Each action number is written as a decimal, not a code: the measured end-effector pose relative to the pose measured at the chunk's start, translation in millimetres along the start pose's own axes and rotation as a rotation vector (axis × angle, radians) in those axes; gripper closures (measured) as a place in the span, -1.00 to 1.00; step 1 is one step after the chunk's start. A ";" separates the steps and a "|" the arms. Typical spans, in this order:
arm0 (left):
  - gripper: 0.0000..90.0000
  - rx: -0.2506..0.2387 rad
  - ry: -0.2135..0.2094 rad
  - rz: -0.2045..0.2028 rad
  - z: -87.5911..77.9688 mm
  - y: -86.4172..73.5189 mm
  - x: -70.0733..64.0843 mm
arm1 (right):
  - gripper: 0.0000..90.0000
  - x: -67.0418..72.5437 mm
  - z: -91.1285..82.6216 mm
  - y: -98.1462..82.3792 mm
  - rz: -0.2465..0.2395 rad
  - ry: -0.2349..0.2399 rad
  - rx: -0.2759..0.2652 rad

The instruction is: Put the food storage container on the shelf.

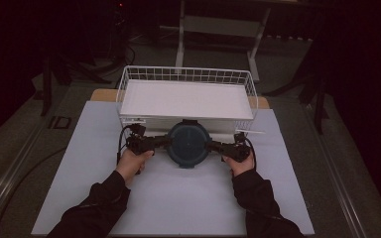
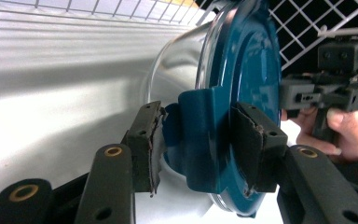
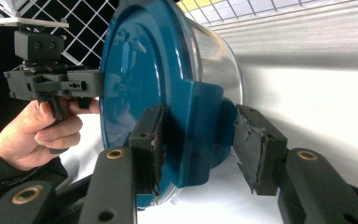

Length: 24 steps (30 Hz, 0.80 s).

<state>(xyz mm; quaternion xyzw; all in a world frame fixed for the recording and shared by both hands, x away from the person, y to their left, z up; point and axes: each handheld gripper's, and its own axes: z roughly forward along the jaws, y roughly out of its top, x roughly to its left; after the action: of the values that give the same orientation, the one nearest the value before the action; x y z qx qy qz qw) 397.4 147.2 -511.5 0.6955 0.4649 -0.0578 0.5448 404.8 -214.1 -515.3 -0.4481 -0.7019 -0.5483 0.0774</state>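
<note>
We flank the blue-lidded glass container on the tabletop before the wire basket. Left gripper and right gripper fingers straddle its latch tabs, unclamped. Probably heavy, slippery, breakable: grip tabs.

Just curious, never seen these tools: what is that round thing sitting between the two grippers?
In the high view, a clear container with a blue lid sits between the left gripper and right gripper, in front of the wire basket.

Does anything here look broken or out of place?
Yes: the pads on the left gripper and those on the right gripper look torn and ragged at their edges. The blue-lidded container looks intact.
</note>
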 end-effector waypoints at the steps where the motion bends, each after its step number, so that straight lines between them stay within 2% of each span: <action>1: 0.19 -0.006 -0.008 -0.017 0.7 -0.5 0.8 | 0.18 -0.9 0.5 0.3 -0.003 0.000 0.000; 3: 0.18 -0.001 -0.005 -0.011 1.3 -0.6 1.8 | 0.13 -0.2 0.4 0.3 -0.001 -0.012 0.003; 4: 0.14 -0.001 0.007 0.004 1.8 -1.0 2.1 | 0.11 2.3 1.0 1.8 -0.014 -0.038 0.000; 9: 0.12 -0.024 0.016 0.005 3.0 -0.4 5.9 | 0.09 4.2 2.5 3.7 -0.022 -0.056 -0.014; 10: 0.02 -0.027 0.029 0.006 3.2 -0.5 6.2 | 0.05 5.1 2.9 4.1 -0.027 -0.071 -0.020; 11: 0.02 -0.031 0.035 0.011 3.4 -0.6 7.7 | 0.05 5.1 2.9 4.1 -0.027 -0.071 -0.020; 12: -0.02 -0.037 0.035 0.001 4.0 -0.4 8.7 | 0.01 6.6 3.4 5.0 -0.033 -0.094 -0.023; 15: -0.05 -0.043 0.045 0.009 4.1 -0.3 8.1 | 0.01 6.7 3.7 5.4 -0.033 -0.095 -0.024; 16: -0.05 -0.055 0.073 0.026 4.6 0.9 7.0 | -0.01 7.3 5.7 8.1 -0.057 -0.119 -0.044; 18: -0.10 -0.053 0.101 0.048 4.8 2.2 6.3 | -0.01 8.1 7.3 10.7 -0.062 -0.138 -0.052; 21: -0.13 -0.058 0.110 0.057 5.0 2.4 5.9 | -0.01 9.2 9.0 12.5 -0.068 -0.158 -0.057; 22: -0.14 -0.059 0.126 0.078 5.1 3.2 4.3 | -0.02 10.6 10.1 13.5 -0.063 -0.176 -0.061; 24: -0.14 -0.061 0.133 0.083 4.9 3.3 3.3 | -0.01 10.7 11.0 13.5 -0.054 -0.183 -0.070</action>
<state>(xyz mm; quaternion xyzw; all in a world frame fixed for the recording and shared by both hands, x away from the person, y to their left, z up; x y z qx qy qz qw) 403.7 145.2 -513.0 0.6996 0.4721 0.0254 0.5358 412.4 -199.1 -503.6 -0.4796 -0.6982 -0.5313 -0.0177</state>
